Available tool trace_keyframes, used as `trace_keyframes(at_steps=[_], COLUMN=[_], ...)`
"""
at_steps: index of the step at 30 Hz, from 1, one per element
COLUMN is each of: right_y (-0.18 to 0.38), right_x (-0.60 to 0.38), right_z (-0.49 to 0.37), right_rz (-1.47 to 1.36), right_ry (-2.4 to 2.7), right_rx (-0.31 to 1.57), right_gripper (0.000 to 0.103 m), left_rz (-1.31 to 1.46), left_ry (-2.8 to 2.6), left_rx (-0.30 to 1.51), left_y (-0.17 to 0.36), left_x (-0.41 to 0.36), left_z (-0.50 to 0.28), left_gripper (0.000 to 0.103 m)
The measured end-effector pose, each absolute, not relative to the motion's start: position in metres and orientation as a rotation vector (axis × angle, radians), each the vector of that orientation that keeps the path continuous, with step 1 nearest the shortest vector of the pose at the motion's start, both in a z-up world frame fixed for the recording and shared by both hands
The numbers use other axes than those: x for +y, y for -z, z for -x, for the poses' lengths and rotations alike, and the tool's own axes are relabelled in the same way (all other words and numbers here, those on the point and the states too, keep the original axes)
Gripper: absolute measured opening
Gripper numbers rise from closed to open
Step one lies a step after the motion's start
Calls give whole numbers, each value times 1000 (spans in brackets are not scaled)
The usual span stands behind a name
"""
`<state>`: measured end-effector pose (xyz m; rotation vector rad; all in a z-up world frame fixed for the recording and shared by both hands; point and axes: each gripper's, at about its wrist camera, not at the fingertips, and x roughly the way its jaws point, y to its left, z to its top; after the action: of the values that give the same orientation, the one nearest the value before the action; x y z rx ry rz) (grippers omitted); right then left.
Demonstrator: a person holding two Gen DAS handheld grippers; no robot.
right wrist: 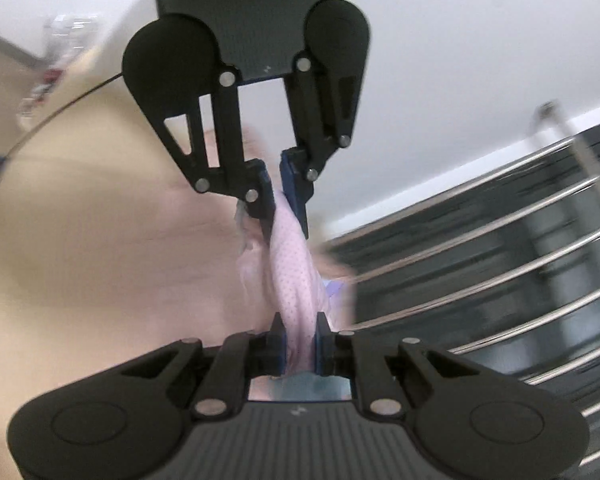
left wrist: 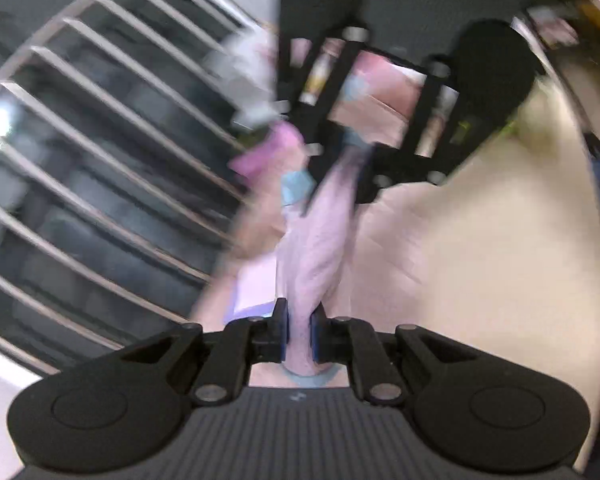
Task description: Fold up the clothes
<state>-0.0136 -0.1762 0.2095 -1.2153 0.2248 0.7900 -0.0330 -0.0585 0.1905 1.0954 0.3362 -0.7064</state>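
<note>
A pale pink dotted garment with light blue trim is stretched taut between my two grippers. My left gripper is shut on one end of it. In the left wrist view the right gripper faces me, clamped on the other end. In the right wrist view my right gripper is shut on the pink garment, and the left gripper hangs opposite, pinching the same strip of cloth. The rest of the garment droops blurred below. Both views are smeared by motion.
A beige table surface lies under the cloth. A rack of chrome bars over a dark background runs along one side, also seen as chrome bars in the right wrist view. A white wall stands behind.
</note>
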Motion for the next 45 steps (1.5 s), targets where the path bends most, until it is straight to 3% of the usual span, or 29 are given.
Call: trace_keyframes(at_steps=[4,8,10,12,13,16,18,22,25,26,27,32,34,35,36,41,43,44,45], right_y=[-84,-14,-15,-21,-24,-33,-44,-40,-18,-14,-10,-15,-25,-31,-33,-26,-19,-16,-12], right_x=[-171,-172,-181,-192,-197,-213,-225,-252,-249,-246,-243,-248,-259,-264,-270,-281,-279,-278,-278], right_z=[61,113,126,136,141,156,149,102,81,81,84,91,84,79,72,23,7,1,-5], right_rz=[1134,1105,1039,962,923,807,603,158,-11,-29,-31,21,-27,-52,-70,-114,-131,-130,-130], right_ry=[-866,-884,-874,-864,-859,-842,-785,-620,-551,-534,-516,-426,-431,-409,-359,-169,-158,-160,-161], right_rx=[392,468,483,494,500,516,539,657,708,718,725,754,732,722,719,770,792,797,802], right_gripper=[12,13,24,47,48,48,49,50,37,15,9,11,23,35,39,39,37,27,5], left_rz=[-1099,-1006,-897,-746,-650,-391,-186,49,62,62,65,128,190,211,198,102,72,75,79], left_ry=[818,796,766,754,761,751,699,641,584,572,560,555,557,545,519,403,370,365,362], left_rx=[479,488,512,544,559,631,712,815,824,827,832,845,816,793,778,856,869,871,876], left_y=[-56,-20,-30,-42,-49,-64,-61,-45,-36,-36,-36,-35,-45,-52,-57,-43,-36,-33,-30], left_x=[-60,-56,-50,-38,-29,-6,8,14,0,-5,-9,-9,5,11,12,-15,-28,-31,-34], left_z=[94,135,140,141,140,130,106,79,73,70,67,60,47,39,28,-52,-73,-80,-86], left_gripper=[9,11,25,43,53,57,55,24,17,17,17,23,42,45,50,51,53,53,52])
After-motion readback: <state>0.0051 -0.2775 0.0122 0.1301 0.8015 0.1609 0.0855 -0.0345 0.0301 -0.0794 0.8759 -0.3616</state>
